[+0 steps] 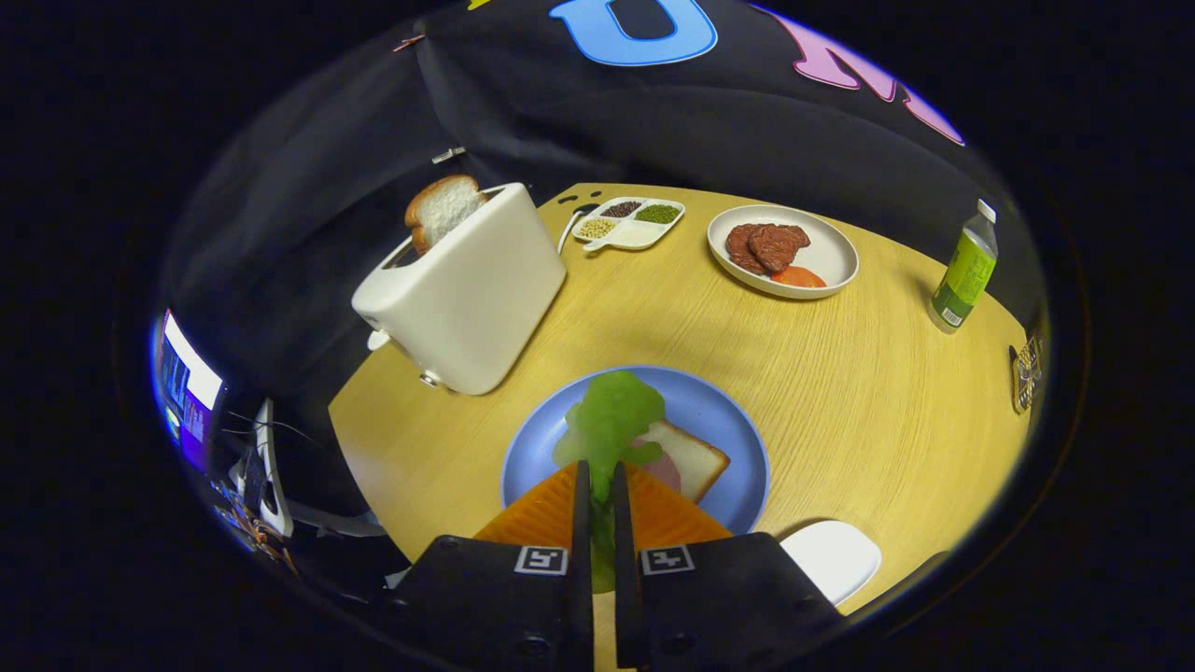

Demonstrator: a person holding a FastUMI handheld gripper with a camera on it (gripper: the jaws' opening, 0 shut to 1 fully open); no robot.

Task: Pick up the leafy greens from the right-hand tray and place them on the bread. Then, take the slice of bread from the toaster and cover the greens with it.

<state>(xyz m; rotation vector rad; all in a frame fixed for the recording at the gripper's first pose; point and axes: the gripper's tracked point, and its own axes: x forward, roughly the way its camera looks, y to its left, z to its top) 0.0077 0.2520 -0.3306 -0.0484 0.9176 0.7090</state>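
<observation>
My gripper [597,481] is shut on the leafy greens [611,418], a pale green leaf that sticks out ahead of the fingertips. The leaf hangs over a slice of bread [693,457] with a pink slice on it, lying on a blue plate [719,411] just ahead of the fingers. Beyond the plate to the left stands a white toaster [467,289] with a second bread slice [441,209] upright in its slot. Whether the leaf touches the bread on the plate I cannot tell.
A white plate [831,250] with meat patties and a tomato slice sits on the far side of the round wooden table [859,392]. A divided dish of grains [630,224] lies beside it. A green-labelled bottle [966,271] stands far right. A small white dish [831,555] sits near the right finger.
</observation>
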